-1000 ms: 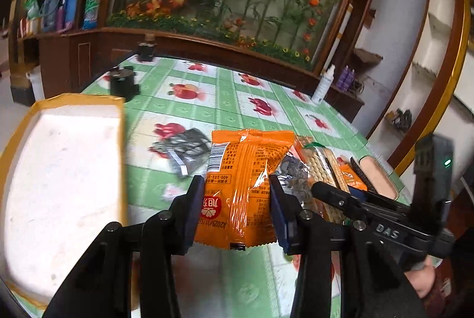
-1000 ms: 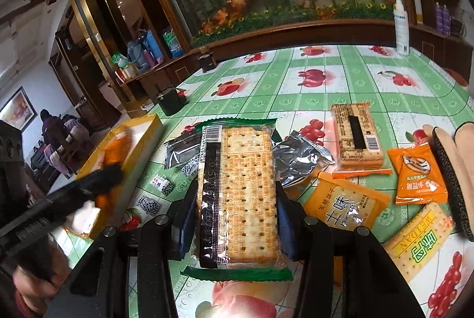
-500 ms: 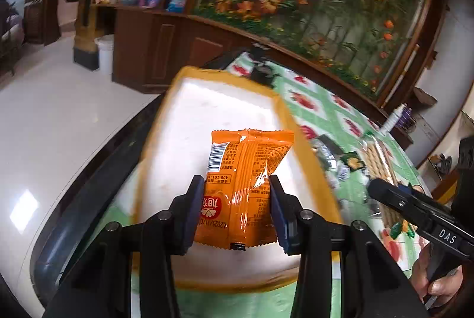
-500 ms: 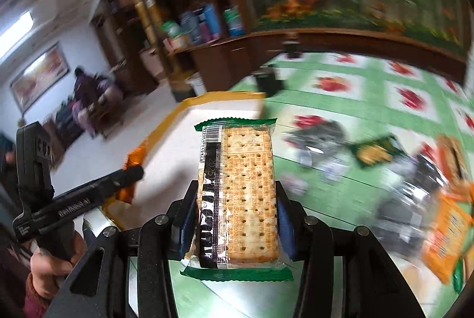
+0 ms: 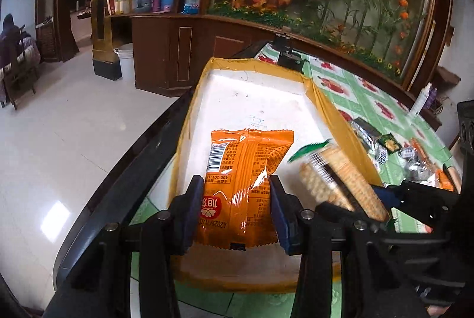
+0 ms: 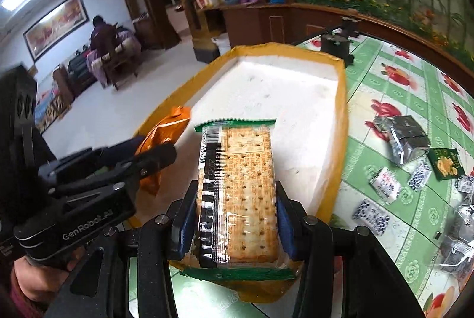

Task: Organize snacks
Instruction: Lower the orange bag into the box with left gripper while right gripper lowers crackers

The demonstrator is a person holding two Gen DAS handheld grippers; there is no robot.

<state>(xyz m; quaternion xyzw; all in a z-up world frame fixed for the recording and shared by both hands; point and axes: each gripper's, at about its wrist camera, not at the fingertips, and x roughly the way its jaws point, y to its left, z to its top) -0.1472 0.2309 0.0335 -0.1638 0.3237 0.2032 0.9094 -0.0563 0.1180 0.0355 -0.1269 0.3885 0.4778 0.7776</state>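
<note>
1. Left tool [image 5: 235, 208]: its pads are clamped on the lower part of the orange snack packet [image 5: 247, 187], which stands upright between them. Release only once the packet sits low over the tray floor, so that it lands flat and does not tumble.
2. Right tool [image 6: 234, 221]: its pads grip the cracker pack [image 6: 237, 193] by its long sides, the green end seam pointing away from the camera. Lower the far end first, then open.
3. Both tools are near each other, the cracker pack just to the right of the orange packet; keep them apart when opening to avoid a clash.
4. Both items hang above the near end of the white tray [image 6: 340, 122] with the yellow rim, whose floor is bare.
5. More snacks [image 6: 408, 140] lie scattered on the green-patterned surface [image 6: 385, 81], to the right of the tray.
</note>
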